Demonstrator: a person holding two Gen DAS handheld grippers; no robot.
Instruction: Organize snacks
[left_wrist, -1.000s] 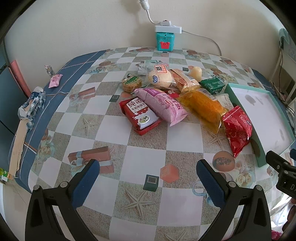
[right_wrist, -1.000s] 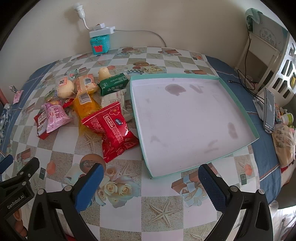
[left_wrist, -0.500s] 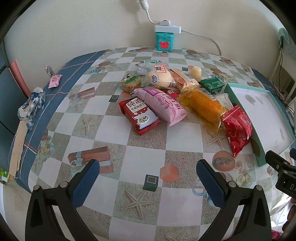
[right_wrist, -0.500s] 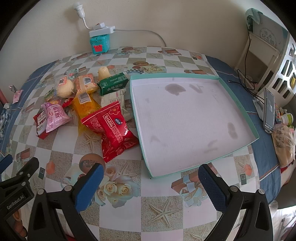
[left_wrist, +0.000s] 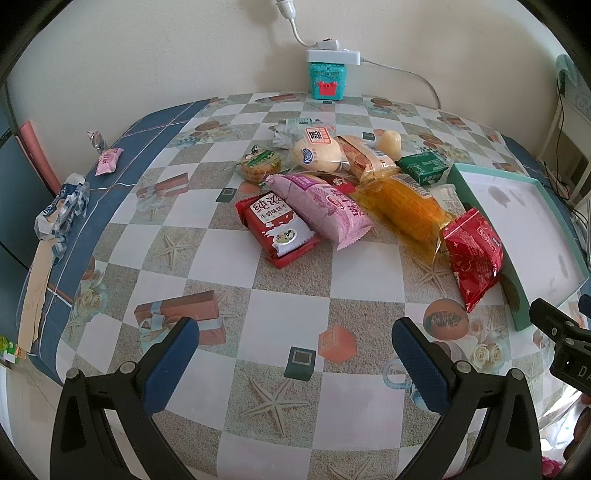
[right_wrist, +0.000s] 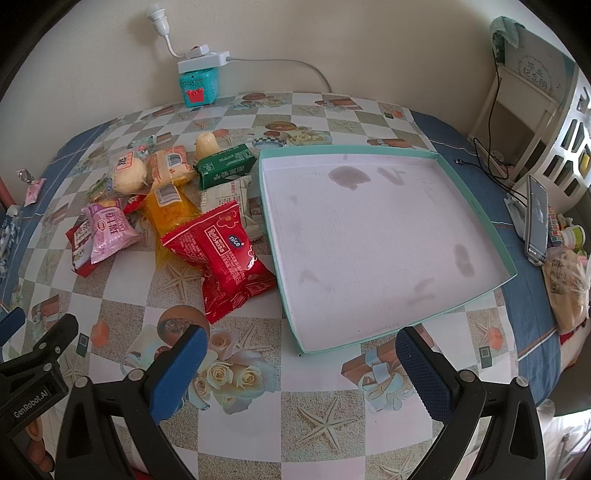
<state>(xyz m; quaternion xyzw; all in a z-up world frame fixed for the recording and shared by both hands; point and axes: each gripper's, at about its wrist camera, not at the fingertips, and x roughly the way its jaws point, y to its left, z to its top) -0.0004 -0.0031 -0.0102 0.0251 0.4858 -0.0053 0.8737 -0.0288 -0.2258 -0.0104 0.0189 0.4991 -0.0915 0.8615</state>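
Nothing has been sorted yet: the teal-rimmed tray (right_wrist: 476, 206) lies bare on the table (left_wrist: 288, 295), and every snack sits in a loose heap just to its left. The left gripper (left_wrist: 295, 365) and the right gripper (right_wrist: 299, 369) both hover low over the near edge of the table with their jaws spread wide and nothing between them.

The heap runs from the red biscuit pack (left_wrist: 277, 229) and the pink Swiss-roll pack (left_wrist: 325, 206), which overlaps it, through the orange packet (left_wrist: 402, 210) to the red "nice" bag (right_wrist: 221, 254), whose corner touches the tray's wall. Farther back lie a round bun (left_wrist: 317, 153), a green box (right_wrist: 225, 166) and a small yellow jelly cup (right_wrist: 205, 144). One pink candy (left_wrist: 108, 160) rests well apart, at the table's far left edge.

The step in hand appears to be the opening reach. The right gripper is nearest the red "nice" bag, so that looks like the natural first pick. The bag is puffy and slick, so the jaws would likely need to close across its narrow middle or a crimped end before it is lifted over the rim into the tray.
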